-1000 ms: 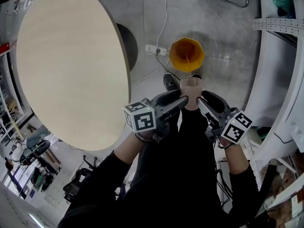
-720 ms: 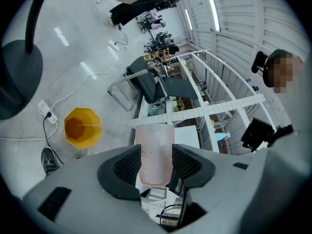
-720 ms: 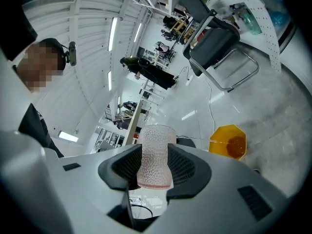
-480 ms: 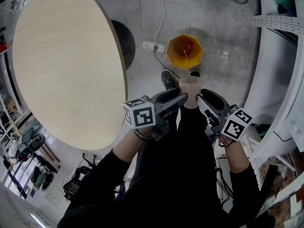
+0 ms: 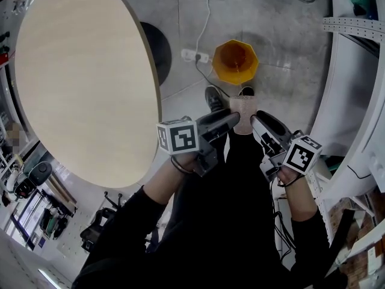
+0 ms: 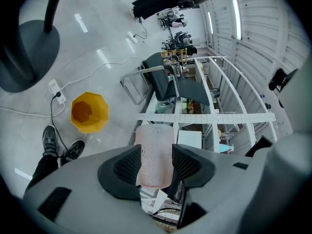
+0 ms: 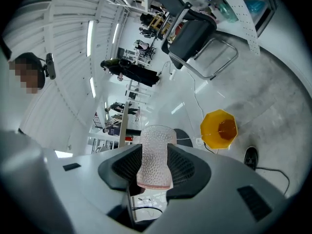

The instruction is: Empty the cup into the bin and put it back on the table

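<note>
A translucent pink dimpled cup (image 5: 243, 109) is held in the air over the floor, tipped with its mouth toward the yellow bin (image 5: 235, 61). My left gripper (image 5: 231, 119) is shut on the cup (image 6: 155, 155) from the left. From the right side, my right gripper (image 5: 255, 121) is shut on the same cup (image 7: 155, 157). The bin (image 6: 89, 112) stands on the grey floor just beyond the cup and has brown stuff in its bottom (image 7: 219, 128). The round light wooden table (image 5: 78, 77) lies to the left.
The table's dark round base (image 5: 157, 47) is near the bin. A white power strip (image 5: 195, 56) with cables lies beside the bin. The person's shoes (image 5: 213, 99) are under the cup. A white perforated shelf frame (image 5: 355, 71) stands at the right, and a folding chair (image 7: 202, 43) stands beyond the bin.
Both grippers have rolled a little with the cup between them, tipping its mouth further toward the bin. The thin stream that fell into the bin earlier no longer shows in the head view.
</note>
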Action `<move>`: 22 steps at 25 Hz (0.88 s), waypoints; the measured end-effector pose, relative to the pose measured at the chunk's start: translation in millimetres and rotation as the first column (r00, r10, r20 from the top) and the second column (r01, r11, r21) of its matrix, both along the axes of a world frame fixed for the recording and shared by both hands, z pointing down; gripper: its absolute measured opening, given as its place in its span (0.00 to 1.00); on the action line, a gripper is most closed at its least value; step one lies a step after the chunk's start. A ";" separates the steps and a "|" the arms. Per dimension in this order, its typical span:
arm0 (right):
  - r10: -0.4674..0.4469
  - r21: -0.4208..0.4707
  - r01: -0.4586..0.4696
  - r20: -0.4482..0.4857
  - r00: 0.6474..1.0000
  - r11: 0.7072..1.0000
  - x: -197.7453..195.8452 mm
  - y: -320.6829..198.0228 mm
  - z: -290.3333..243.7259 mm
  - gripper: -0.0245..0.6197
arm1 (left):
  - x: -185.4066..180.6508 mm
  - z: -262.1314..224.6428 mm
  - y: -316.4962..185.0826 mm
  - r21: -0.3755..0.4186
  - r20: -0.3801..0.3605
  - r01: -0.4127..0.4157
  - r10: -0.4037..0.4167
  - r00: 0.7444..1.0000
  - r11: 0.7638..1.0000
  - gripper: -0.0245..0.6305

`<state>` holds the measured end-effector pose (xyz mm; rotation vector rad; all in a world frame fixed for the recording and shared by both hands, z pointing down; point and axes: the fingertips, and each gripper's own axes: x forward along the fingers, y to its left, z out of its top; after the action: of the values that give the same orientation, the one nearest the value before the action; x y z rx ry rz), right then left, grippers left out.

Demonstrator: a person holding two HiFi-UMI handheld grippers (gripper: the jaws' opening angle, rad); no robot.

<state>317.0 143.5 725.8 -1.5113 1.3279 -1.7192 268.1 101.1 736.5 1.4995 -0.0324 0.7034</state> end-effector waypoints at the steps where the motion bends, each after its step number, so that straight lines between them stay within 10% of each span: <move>1: 0.014 -0.012 -0.014 0.014 1.000 1.000 0.2 0.3 -0.1 0.30 | 0.5 -0.5 -0.2 -0.009 0.009 0.009 -0.009 1.000 1.000 0.36; 22: -0.013 -0.030 0.014 0.020 1.000 0.999 -2.4 -3.0 -9.1 0.29 | 2.0 -14.2 -5.7 -0.009 0.009 0.020 -0.020 1.000 1.000 0.36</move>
<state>314.6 140.5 716.7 -1.5011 1.3112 -1.7653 270.0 95.5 722.3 1.4858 -0.0509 0.6929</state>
